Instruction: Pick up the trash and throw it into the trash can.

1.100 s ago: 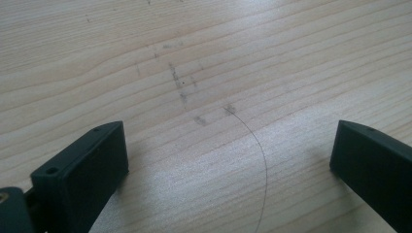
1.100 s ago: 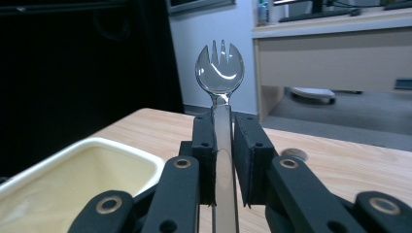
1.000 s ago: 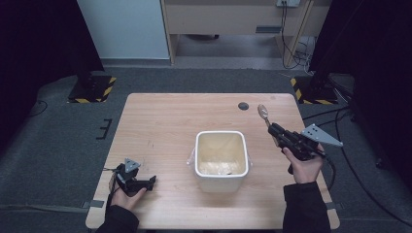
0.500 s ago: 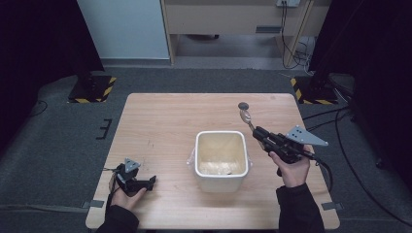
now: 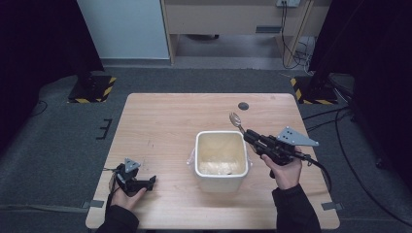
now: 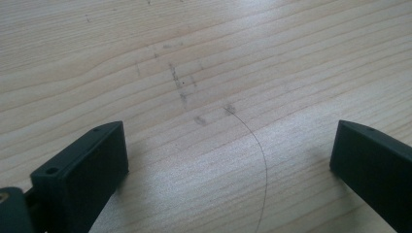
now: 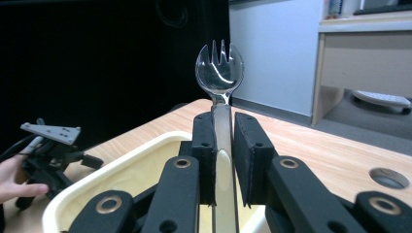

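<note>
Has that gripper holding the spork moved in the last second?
Yes. The right gripper with the spork has swung left, toward the tub. The spork's head was right of the table's dark hole; now it lies left of it.

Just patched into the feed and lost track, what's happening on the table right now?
The right gripper is shut on a clear plastic spork, holding it over the far right edge of the white tub. The left gripper rests open on the wooden table near its front left corner, holding nothing.
</note>
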{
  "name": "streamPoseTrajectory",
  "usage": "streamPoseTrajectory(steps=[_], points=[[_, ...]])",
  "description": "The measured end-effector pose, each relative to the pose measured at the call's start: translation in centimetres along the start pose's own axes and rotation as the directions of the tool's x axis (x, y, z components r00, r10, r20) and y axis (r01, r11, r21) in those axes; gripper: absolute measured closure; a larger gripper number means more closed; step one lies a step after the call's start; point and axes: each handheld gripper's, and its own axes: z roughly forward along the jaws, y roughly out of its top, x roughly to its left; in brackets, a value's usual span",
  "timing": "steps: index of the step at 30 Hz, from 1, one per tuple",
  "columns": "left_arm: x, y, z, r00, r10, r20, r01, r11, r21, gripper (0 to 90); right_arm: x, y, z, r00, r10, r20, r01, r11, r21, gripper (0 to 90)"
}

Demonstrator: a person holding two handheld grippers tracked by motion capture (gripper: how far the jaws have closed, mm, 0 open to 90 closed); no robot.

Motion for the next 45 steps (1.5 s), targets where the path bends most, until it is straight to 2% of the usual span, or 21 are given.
streamPoseTrajectory(steps=[3, 8, 15, 19, 27, 31, 34, 39, 43, 45], points=[[0.0, 0.0, 0.0, 1.0, 0.0, 0.0, 0.0, 1.0, 0.0, 0.0, 0.4, 0.3, -0.1, 0.9996, 0.012, -0.027, -0.013, 1.0, -0.02, 79.8], [0.0, 0.0, 0.0, 1.0, 0.0, 0.0, 0.0, 1.0, 0.0, 0.0, 0.8, 0.3, 0.1, 0.9992, 0.013, -0.037, -0.013, 1.0, -0.011, 79.7], [0.0, 0.0, 0.0, 1.0, 0.0, 0.0, 0.0, 1.0, 0.0, 0.0, 1.6, -0.5, 1.4, 0.9978, 0.011, -0.065, -0.009, 1.0, 0.026, 79.7], [0.0, 0.0, 0.0, 1.0, 0.0, 0.0, 0.0, 1.0, 0.0, 0.0, 2.0, -1.3, 2.3, 0.9969, 0.012, -0.077, -0.007, 0.998, 0.065, 79.7], [0.0, 0.0, 0.0, 1.0, 0.0, 0.0, 0.0, 1.0, 0.0, 0.0, 2.2, -2.2, 3.3, 0.9963, 0.017, -0.084, -0.007, 0.993, 0.118, 79.2], [0.0, 0.0, 0.0, 1.0, 0.0, 0.0, 0.0, 1.0, 0.0, 0.0, 2.2, -2.4, 3.6, 0.9956, 0.04, -0.085, -0.027, 0.989, 0.143, 66.2], [0.0, 0.0, 0.0, 1.0, 0.0, 0.0, 0.0, 1.0, 0.0, 0.0, 2.1, -2.3, 3.5, 0.9955, 0.042, -0.085, -0.03, 0.99, 0.14, 62.6], [0.0, 0.0, 0.0, 1.0, 0.0, 0.0, 0.0, 1.0, 0.0, 0.0, 1.3, -1.3, 2.4, 0.9979, 0.048, -0.043, -0.045, 0.997, 0.07, 49.5], [0.0, 0.0, 0.0, 1.0, 0.0, 0.0, 0.0, 1.0, 0.0, 0.0, -0.1, -0.7, 1.1, 0.9982, 0.05, 0.033, -0.051, 0.999, 0.019, 39.4], [0.0, 0.0, 0.0, 1.0, 0.0, 0.0, 0.0, 1.0, 0.0, 0.0, -1.0, -0.7, 0.5, 0.995, 0.076, 0.065, -0.076, 0.997, -0.005, 36.5]])
